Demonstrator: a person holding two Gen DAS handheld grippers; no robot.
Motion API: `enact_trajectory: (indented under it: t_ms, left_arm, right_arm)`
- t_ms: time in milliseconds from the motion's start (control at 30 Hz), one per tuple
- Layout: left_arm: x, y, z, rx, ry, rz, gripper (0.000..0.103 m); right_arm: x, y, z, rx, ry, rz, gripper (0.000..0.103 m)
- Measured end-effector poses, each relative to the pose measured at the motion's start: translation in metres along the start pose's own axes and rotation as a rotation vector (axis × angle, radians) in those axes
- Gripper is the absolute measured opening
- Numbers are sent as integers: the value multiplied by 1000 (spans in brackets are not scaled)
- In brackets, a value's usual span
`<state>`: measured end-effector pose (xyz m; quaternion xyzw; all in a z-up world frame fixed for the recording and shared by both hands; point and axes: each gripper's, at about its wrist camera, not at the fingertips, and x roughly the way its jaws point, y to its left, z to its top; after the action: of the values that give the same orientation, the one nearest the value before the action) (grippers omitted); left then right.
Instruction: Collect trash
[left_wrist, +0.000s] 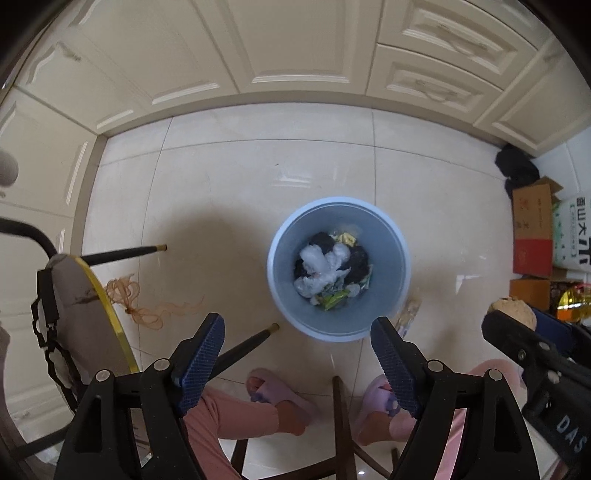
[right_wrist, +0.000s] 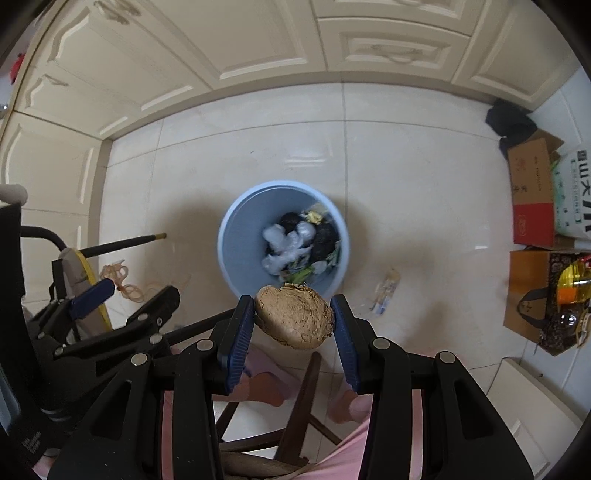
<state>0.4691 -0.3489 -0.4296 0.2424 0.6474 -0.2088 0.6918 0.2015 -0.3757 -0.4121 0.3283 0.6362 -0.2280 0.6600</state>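
A light blue bin (left_wrist: 388, 229) stands on the tiled floor, holding white crumpled plastic, dark lumps and green scraps. My left gripper (left_wrist: 297, 334) points down just in front of the bin, open, with nothing between its blue pads. My right gripper (right_wrist: 293, 314) is shut on a brown crumpled lump (right_wrist: 295, 317), held over the near rim of the bin (right_wrist: 236, 236). In the left wrist view the lump (left_wrist: 513, 312) and the right gripper (left_wrist: 524, 332) show at the right edge. A clear wrapper (right_wrist: 386, 291) lies on the floor right of the bin.
Cream cabinet doors (left_wrist: 295, 55) line the far wall. Cardboard boxes and bags (right_wrist: 535, 206) stand at the right. A chair with black legs (left_wrist: 122, 253) and an orange ribbon (left_wrist: 147, 306) are at the left. A person's feet in pink slippers (left_wrist: 280, 391) stand below.
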Motion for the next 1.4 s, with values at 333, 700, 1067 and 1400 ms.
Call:
enact_trajectory:
  t_ms: [333, 700, 1067, 1400]
  left_arm:
    - [-17, 32, -26, -58, 11, 17, 79]
    - [-62, 32, -53, -25, -42, -20, 80]
    - [-143, 37, -117, -11, -174, -32, 82]
    - [-243, 52, -210, -15, -366, -32, 86]
  right_arm:
    - [-2, 25, 1, 13, -50, -1, 87]
    - [-41, 17, -20, 17, -116, -61, 87]
    - [-94, 20, -51, -12, -212, -59, 87]
    - [-166, 40, -98, -97, -392, -60, 87]
